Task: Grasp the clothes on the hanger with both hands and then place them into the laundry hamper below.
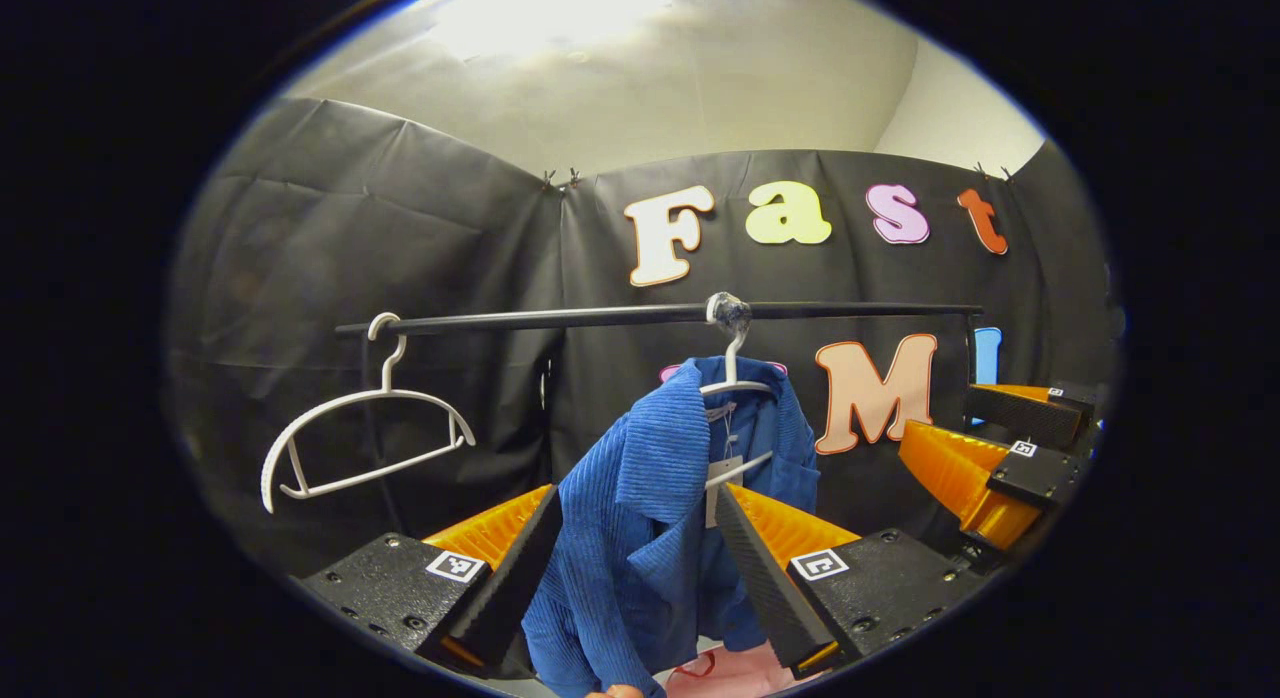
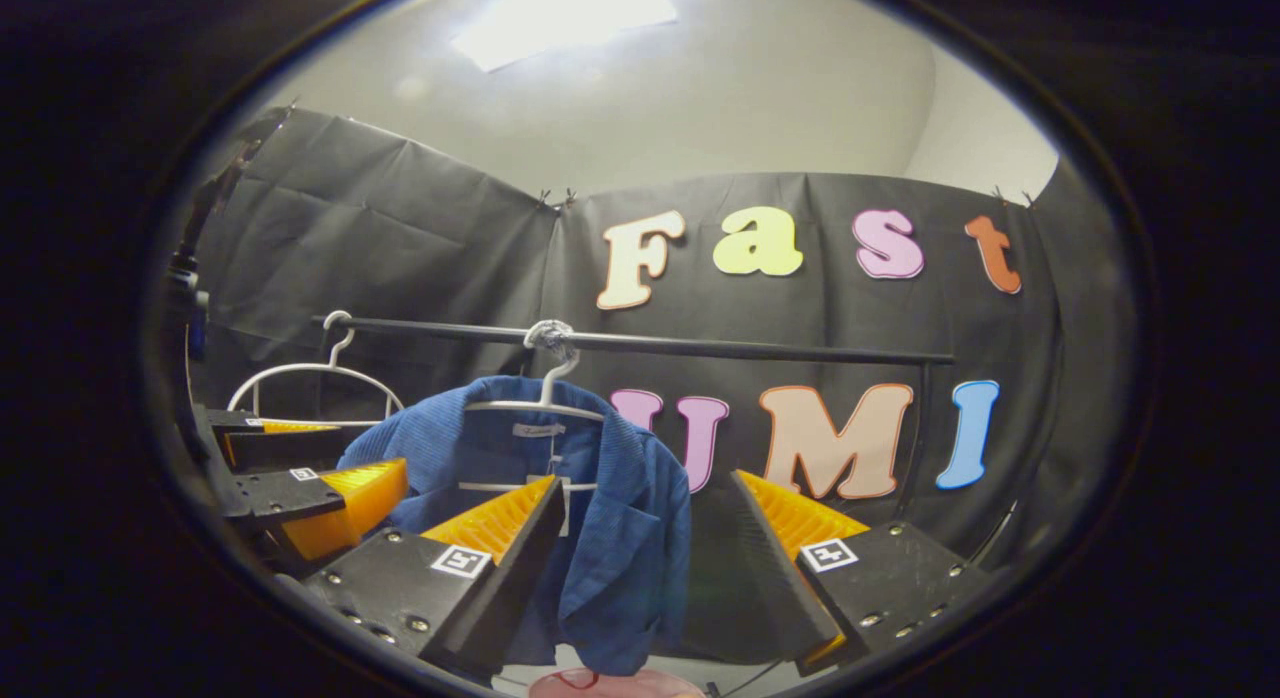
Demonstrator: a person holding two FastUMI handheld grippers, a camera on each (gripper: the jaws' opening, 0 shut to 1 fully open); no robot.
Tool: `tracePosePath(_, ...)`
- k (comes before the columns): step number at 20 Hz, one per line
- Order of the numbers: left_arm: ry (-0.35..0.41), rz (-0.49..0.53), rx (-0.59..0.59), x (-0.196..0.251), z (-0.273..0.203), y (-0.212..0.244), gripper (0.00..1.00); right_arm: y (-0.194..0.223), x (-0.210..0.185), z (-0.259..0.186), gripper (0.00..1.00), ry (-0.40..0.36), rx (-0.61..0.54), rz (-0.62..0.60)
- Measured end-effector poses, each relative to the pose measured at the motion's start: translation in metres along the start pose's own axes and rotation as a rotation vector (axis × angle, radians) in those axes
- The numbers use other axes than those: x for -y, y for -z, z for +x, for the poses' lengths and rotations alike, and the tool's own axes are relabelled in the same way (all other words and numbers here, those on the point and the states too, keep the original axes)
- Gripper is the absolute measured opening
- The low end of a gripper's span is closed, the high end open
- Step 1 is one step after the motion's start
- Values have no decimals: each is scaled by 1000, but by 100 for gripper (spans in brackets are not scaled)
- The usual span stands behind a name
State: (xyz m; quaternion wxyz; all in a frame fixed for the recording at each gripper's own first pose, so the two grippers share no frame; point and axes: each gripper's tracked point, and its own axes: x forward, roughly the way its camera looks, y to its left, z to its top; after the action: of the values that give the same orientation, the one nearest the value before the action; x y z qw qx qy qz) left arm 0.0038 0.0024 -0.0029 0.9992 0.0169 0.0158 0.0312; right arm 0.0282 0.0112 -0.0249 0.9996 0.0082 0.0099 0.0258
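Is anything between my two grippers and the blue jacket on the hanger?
Nothing visible. The blue jacket hangs straight ahead between the open left gripper's fingers, and just ahead-left of the open right gripper. The empty hanger hangs off to the side.

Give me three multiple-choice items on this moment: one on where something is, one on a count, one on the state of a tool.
1. Where is the blue jacket?
A. Folded in the hamper
B. On a white hanger on the black rail
C. Lying on the rail with no hanger

2. How many white hangers are on the rail?
A. One
B. Two
C. Four

3. What is the left tool doing?
A. Open, with the jacket between its fingers
B. Shut on the empty hanger
C. Shut with nothing in it

Key: 1 B, the jacket drapes from the hanger hooked over the rail. 2 B, the bare hanger hangs beside the one carrying the jacket. 3 A, in the left gripper view the fingers stand apart on either side of the cloth, not pressing it.
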Motion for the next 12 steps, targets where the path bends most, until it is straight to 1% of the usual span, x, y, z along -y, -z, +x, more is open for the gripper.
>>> tracePosePath(5, -23, 6, -5, -9, 1, 1, 94, 13, -6, 23, 93, -21, -13, -6)
tracePosePath(6, -20, 1, -3, -10, 1, 0, 94, 15, -8, 28, 96, -26, -16, -5)
tracePosePath(7, -21, -5, -5, -10, 1, 0, 94, 18, -9, 35, 96, -30, -19, -2)
tracePosePath(8, -26, -7, -7, -12, 1, 0, 94, 21, -11, 41, 93, -33, -22, 3)
tracePosePath(9, -37, -5, -8, -16, 1, 1, 94, 24, -12, 47, 96, -38, -25, 9)
tracePosePath(10, -48, -1, -8, -19, 1, 1, 94, 26, -13, 54, 94, -41, -27, 13)
tracePosePath(12, -66, 9, -8, -24, 1, 1, 93, 30, -12, 71, 93, -37, -23, 5)
